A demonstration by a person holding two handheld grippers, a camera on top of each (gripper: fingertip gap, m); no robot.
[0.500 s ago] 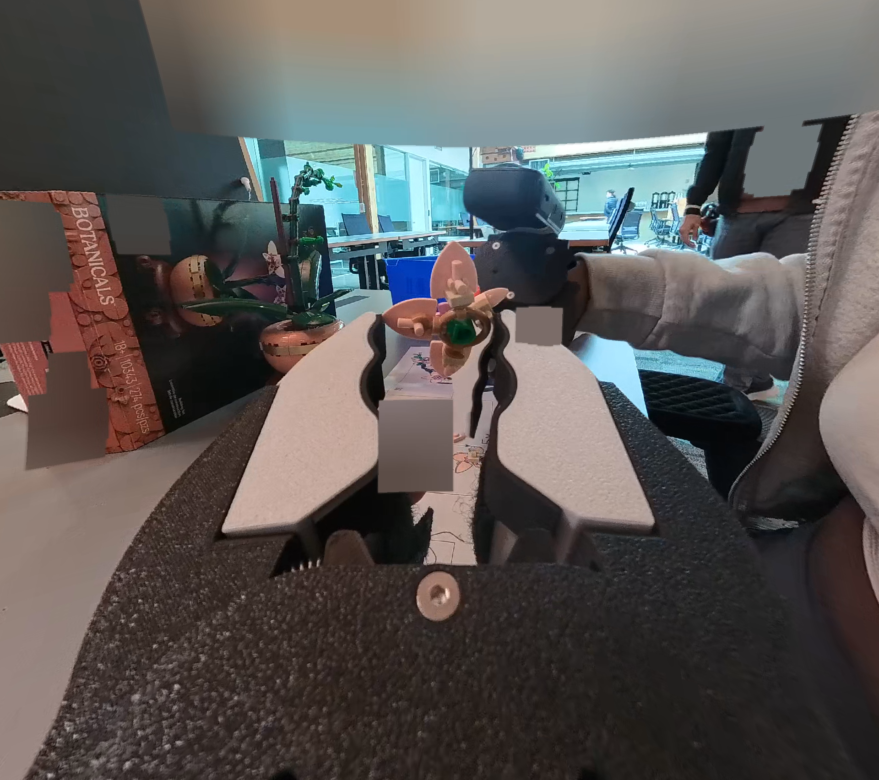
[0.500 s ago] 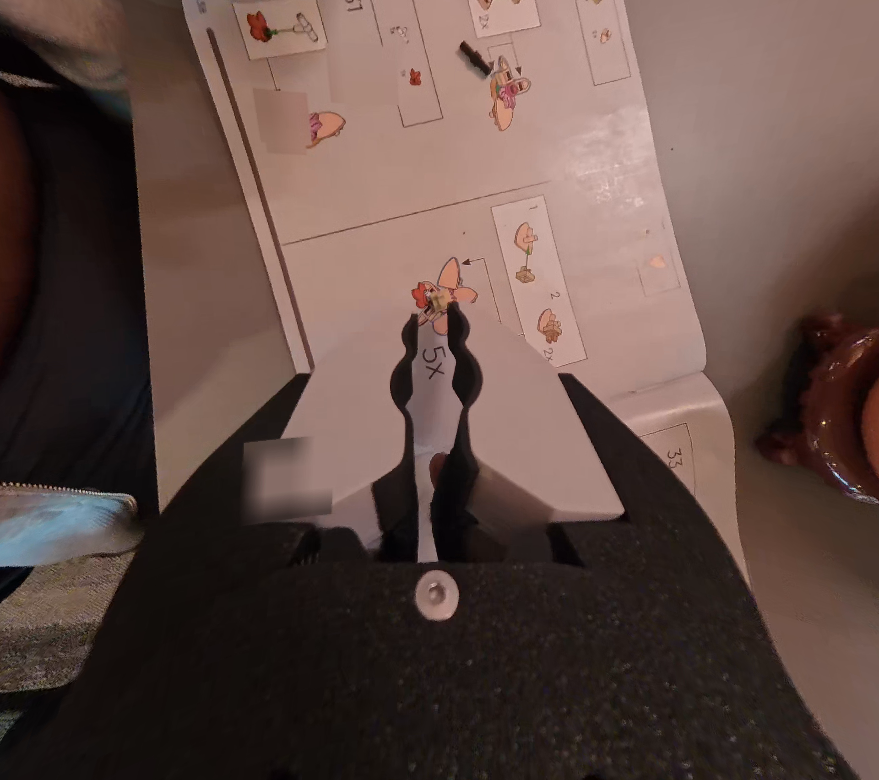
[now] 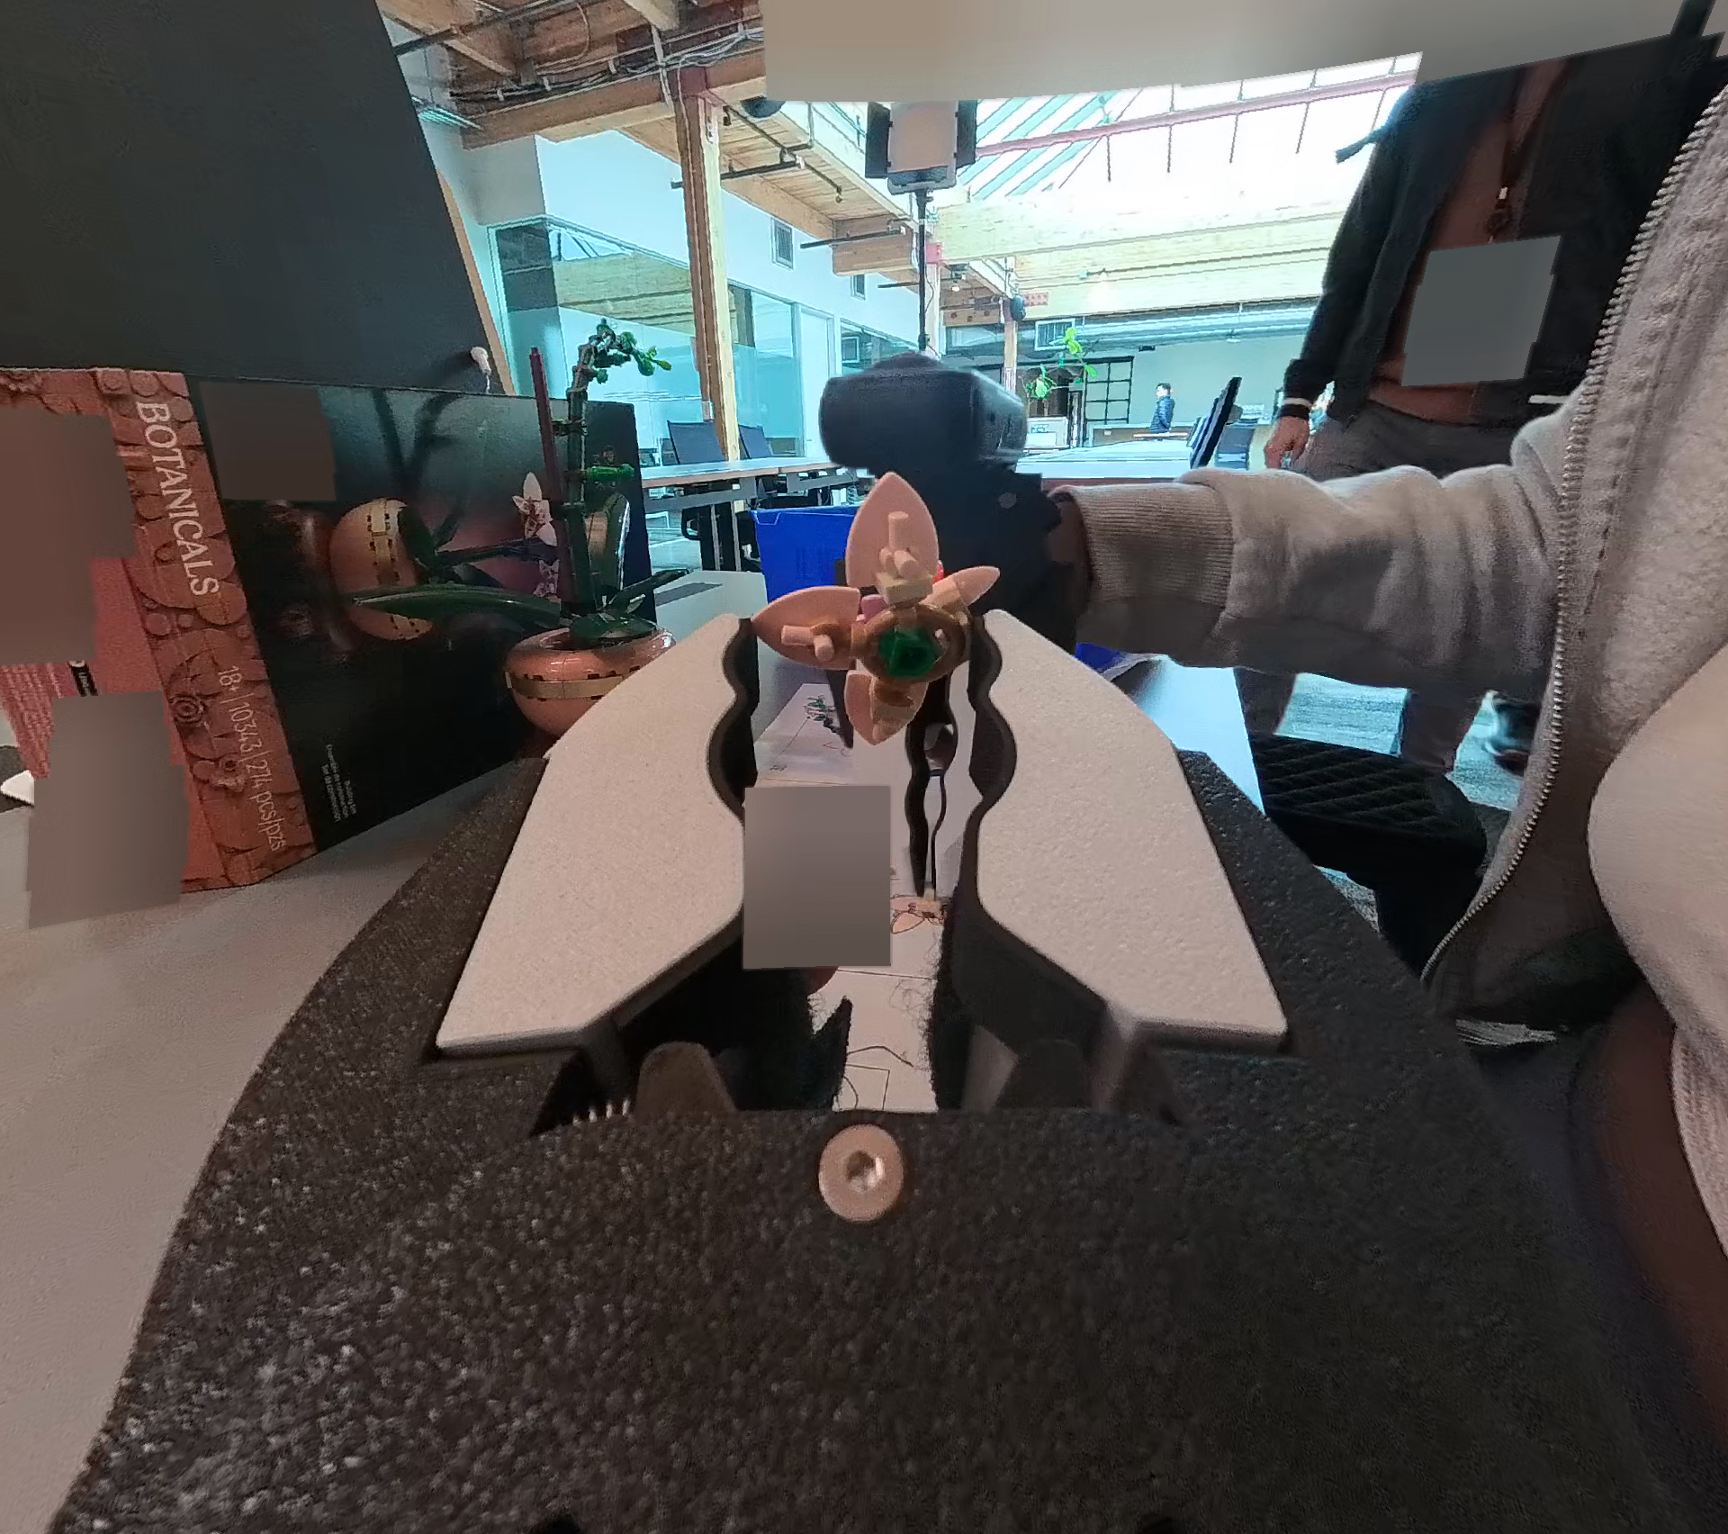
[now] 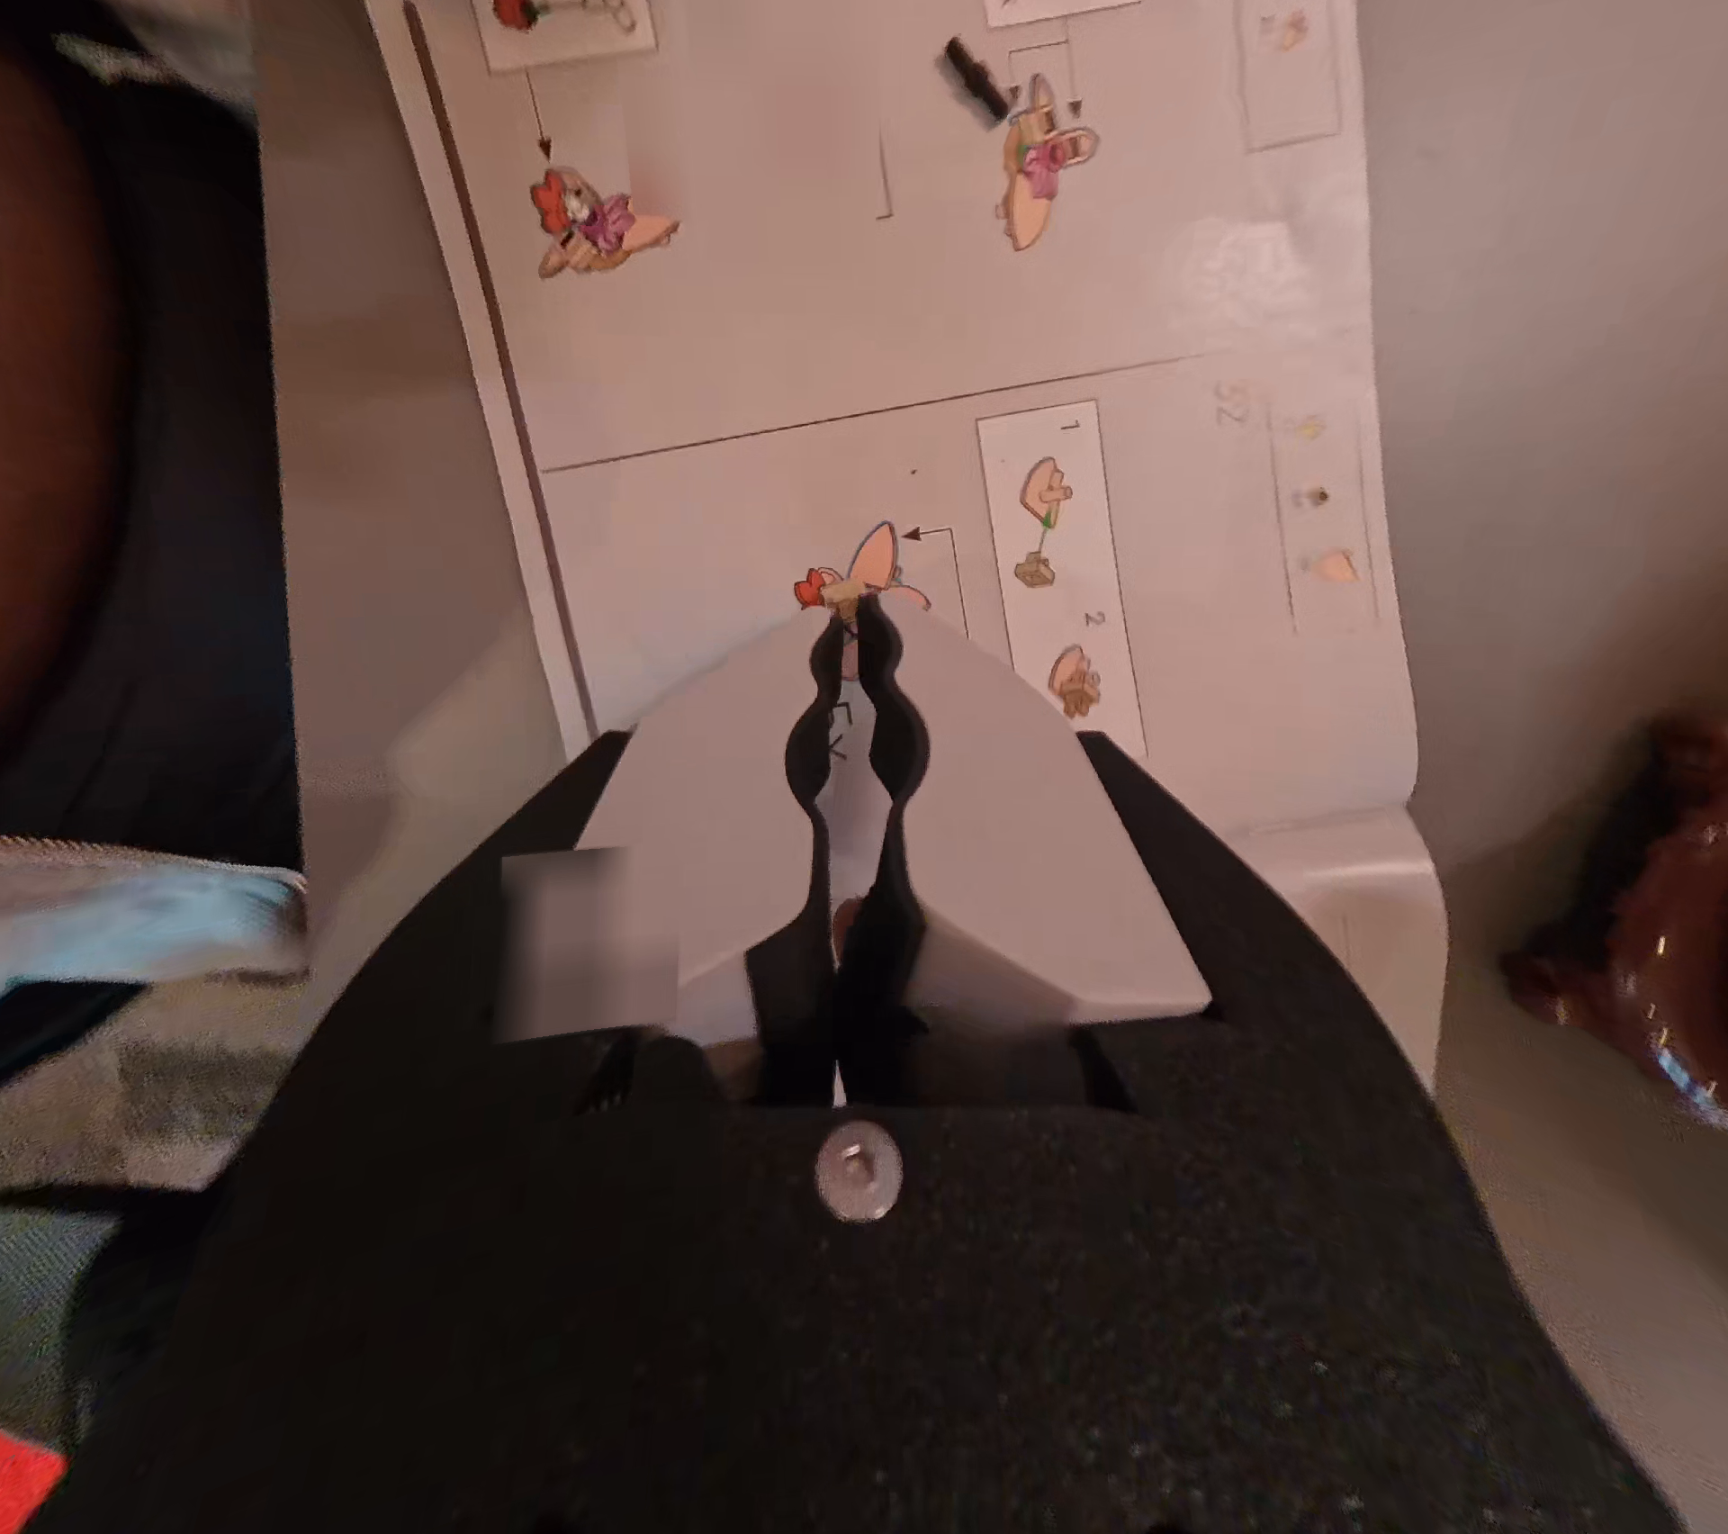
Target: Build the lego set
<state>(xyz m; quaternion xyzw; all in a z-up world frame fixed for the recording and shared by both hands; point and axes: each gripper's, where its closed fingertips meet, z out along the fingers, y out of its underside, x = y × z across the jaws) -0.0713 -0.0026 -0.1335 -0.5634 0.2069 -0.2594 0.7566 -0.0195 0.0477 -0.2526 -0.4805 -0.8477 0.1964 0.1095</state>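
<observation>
Right gripper [image 4: 853, 610] has narrowed, nearly closed, empty above booklet [image 4: 748, 329]; left gripper [image 3: 860, 647] open around flower [image 3: 888, 629].

Bare grey table [image 3: 187, 1021] left of left gripper [image 3: 856, 647]: room to pass. Farther left, box [image 3: 280, 647] stands upright, blocks that side. Potted plant model [image 3: 589, 647] just beside box, ahead-left. Right gripper [image 3: 944, 479] straight ahead, with sleeve [image 3: 1309, 554] across right side. Under right gripper [image 4: 851, 615], open booklet [image 4: 795, 320] lies flat; small black piece [image 4: 972, 81] on it; brown pot [image 4: 1646, 928] at right edge.
</observation>
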